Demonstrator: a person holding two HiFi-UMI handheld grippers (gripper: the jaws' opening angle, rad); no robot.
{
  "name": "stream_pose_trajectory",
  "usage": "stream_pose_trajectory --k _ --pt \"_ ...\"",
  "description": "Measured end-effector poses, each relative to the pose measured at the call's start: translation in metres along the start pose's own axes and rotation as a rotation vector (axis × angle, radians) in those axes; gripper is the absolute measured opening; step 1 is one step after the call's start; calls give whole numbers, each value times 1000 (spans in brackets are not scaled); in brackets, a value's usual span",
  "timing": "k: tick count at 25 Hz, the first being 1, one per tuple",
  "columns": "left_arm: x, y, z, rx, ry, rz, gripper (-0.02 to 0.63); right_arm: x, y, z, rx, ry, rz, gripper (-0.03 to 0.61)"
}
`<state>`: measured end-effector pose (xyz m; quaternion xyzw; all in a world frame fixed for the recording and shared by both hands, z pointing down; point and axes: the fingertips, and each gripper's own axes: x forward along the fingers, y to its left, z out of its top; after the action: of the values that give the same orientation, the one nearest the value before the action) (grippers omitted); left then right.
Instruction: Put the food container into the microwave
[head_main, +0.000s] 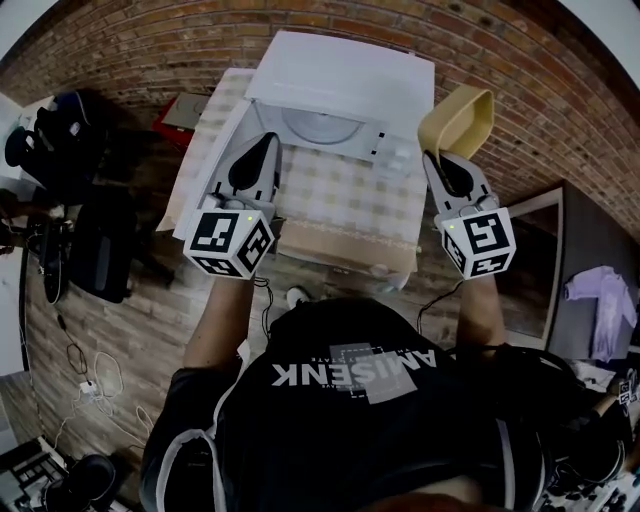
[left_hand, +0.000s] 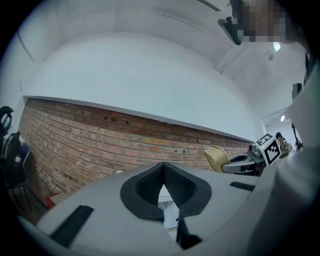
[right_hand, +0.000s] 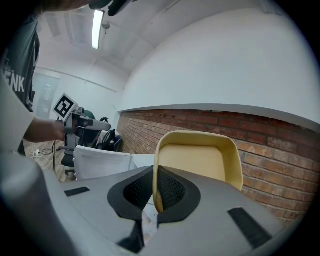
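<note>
The food container is an empty pale-yellow tray. My right gripper is shut on its rim and holds it on edge, above the table's right side. In the right gripper view the container stands upright between the pads of that gripper. The white microwave stands at the back of the checked table, its door swung open to the left and its round turntable showing. My left gripper is shut on nothing, just in front of the open cavity. From the left gripper the container shows at the right.
A brick wall runs behind the microwave. Black bags and gear sit on the wooden floor at the left, with a red item beside the table. A dark cabinet with a purple cloth stands at the right.
</note>
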<state>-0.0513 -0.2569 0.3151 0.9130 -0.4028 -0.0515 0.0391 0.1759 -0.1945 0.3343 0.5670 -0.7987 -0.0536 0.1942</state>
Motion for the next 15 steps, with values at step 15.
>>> stream_pose_trajectory --k 15 --pt "14 54 -20 -41 51 -100 11 53 56 1 -1 64 -13 43"
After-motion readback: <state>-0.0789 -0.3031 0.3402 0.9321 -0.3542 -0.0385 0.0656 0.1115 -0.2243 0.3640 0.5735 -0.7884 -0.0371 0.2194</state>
